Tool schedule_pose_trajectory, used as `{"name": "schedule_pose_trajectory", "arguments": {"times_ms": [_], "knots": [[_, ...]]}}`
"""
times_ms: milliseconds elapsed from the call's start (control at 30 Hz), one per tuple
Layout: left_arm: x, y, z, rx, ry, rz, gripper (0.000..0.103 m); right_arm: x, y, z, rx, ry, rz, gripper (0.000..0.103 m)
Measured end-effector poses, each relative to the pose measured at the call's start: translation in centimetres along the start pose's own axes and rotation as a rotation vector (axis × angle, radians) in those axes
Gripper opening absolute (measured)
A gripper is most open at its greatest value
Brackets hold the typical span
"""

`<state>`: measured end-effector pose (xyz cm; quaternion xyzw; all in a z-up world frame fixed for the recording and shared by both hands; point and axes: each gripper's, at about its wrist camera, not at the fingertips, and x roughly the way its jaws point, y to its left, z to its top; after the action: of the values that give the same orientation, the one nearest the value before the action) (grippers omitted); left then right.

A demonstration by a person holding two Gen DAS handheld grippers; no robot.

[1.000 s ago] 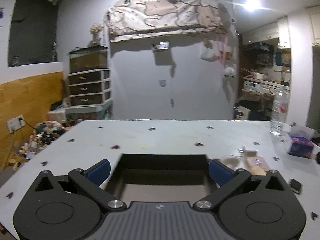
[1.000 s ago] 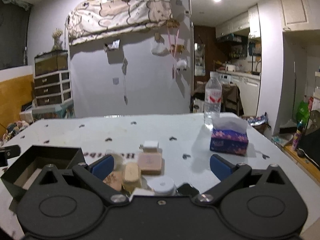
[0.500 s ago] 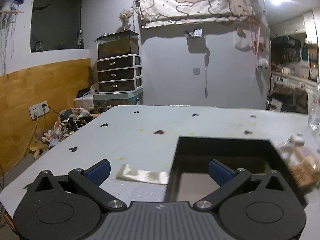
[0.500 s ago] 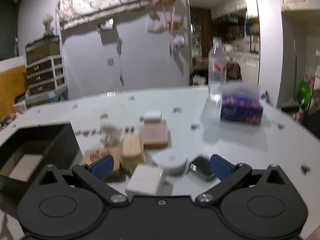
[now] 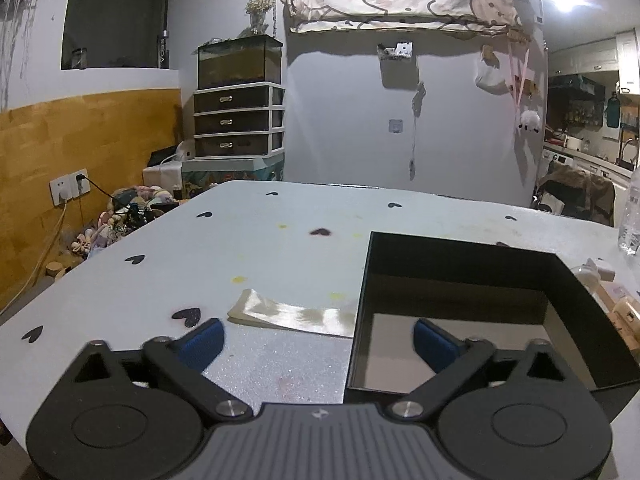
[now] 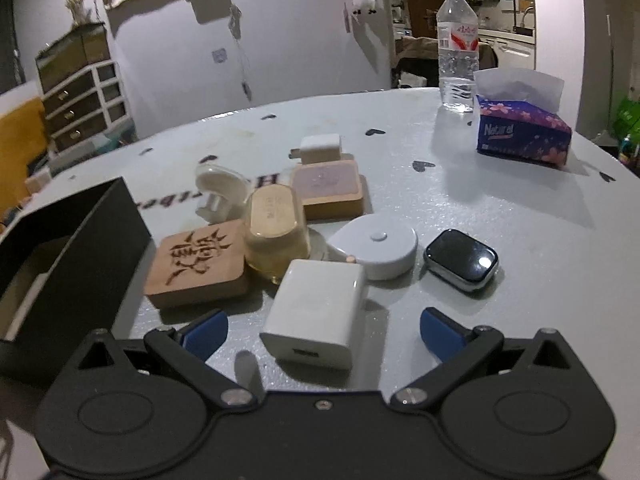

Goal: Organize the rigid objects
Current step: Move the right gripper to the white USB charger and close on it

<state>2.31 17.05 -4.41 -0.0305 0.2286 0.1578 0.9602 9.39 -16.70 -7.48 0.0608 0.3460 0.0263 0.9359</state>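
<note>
Both claws are hanging agape over the table [image 6: 500,208]: the left gripper [image 5: 316,340] is narrowing its jaws astride the near left wall of the black box [image 5: 576,292], pads not touching it, while the right gripper [image 6: 324,330] is gaping around the white charger [image 6: 316,308] without pressing it. Beyond the charger are lying a carved wooden block [image 6: 196,264], a round white puck [image 6: 376,252] and a smartwatch [image 6: 462,260], all outside the box.

The black box [image 6: 72,248] runs off the right wrist view's left edge; in the left wrist view its near wall hides behind the left gripper [image 5: 316,340]. The water bottle [image 5: 632,216] is cut by the right edge there, and small objects [image 5: 616,300] are half hidden behind the box
</note>
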Motion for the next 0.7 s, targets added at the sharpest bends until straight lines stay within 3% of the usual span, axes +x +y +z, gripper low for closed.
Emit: {"name": "schedule_pose_trajectory", "arguments": {"times_ms": [67, 200, 267, 367, 533, 633, 700], "knots": [[0.3, -0.2, -0.1, 0.000, 0.014, 0.008, 0.074, 0.1, 0.1, 0.1, 0.010, -0.005, 0.001, 0.101], [0.4, -0.4, -0.4, 0.012, 0.017, -0.020, 0.053, 0.0, 0.4, 0.2, 0.004, -0.014, 0.035, 0.089], [0.3, -0.8, -0.5, 0.027, 0.008, -0.026, 0.032, -0.1, 0.7, 0.3, -0.006, -0.016, 0.052, 0.080], [0.1, -1.2, -0.5, 0.040, 0.005, -0.050, 0.009, -0.1, 0.7, 0.4, -0.007, -0.017, 0.043, 0.078], [0.1, -1.5, -0.4, 0.063, -0.003, -0.047, 0.008, 0.0, 0.6, 0.6, -0.003, -0.020, 0.023, 0.069], [0.1, -1.5, -0.4, 0.063, -0.001, -0.052, 0.008, 0.0, 0.2, 0.6, 0.011, -0.027, -0.002, 0.048], [0.1, -1.5, -0.4, 0.064, 0.001, -0.055, 0.008, -0.1, -0.1, 0.5, 0.020, -0.031, 0.008, 0.048]]}}
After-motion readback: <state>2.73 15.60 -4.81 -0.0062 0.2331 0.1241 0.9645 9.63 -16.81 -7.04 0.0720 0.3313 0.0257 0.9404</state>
